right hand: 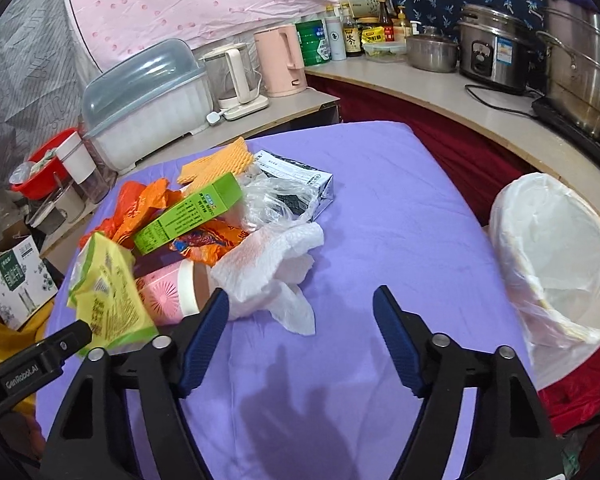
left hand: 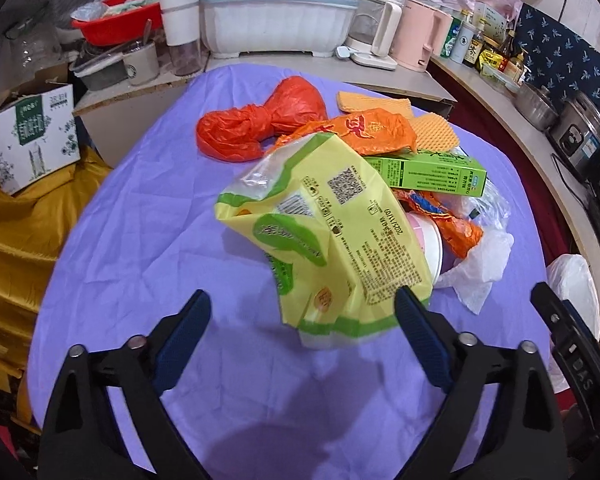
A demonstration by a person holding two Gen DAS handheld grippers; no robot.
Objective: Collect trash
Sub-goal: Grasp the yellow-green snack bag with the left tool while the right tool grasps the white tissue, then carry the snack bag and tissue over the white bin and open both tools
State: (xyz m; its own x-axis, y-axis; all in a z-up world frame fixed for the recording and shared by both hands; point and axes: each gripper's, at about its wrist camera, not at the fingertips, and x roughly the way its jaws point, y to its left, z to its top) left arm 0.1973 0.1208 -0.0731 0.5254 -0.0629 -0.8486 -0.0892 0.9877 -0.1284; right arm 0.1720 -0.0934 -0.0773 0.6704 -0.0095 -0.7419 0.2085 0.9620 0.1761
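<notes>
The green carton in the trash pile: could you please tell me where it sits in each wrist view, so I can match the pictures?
Left wrist view: the green carton lies right of centre, behind the yellow bag.
Right wrist view: the green carton lies left of centre, tilted, above the pink cup.
Shared landmark: the pink kettle on the counter behind the table.

- Your left gripper [left hand: 304, 308] points steeply down over the near edge of the table, its jaws spread wide with nothing pressed between the pads.
- Your right gripper [right hand: 300, 304] tilts down beside it, near the same edge, its jaws apart and holding nothing.
</notes>
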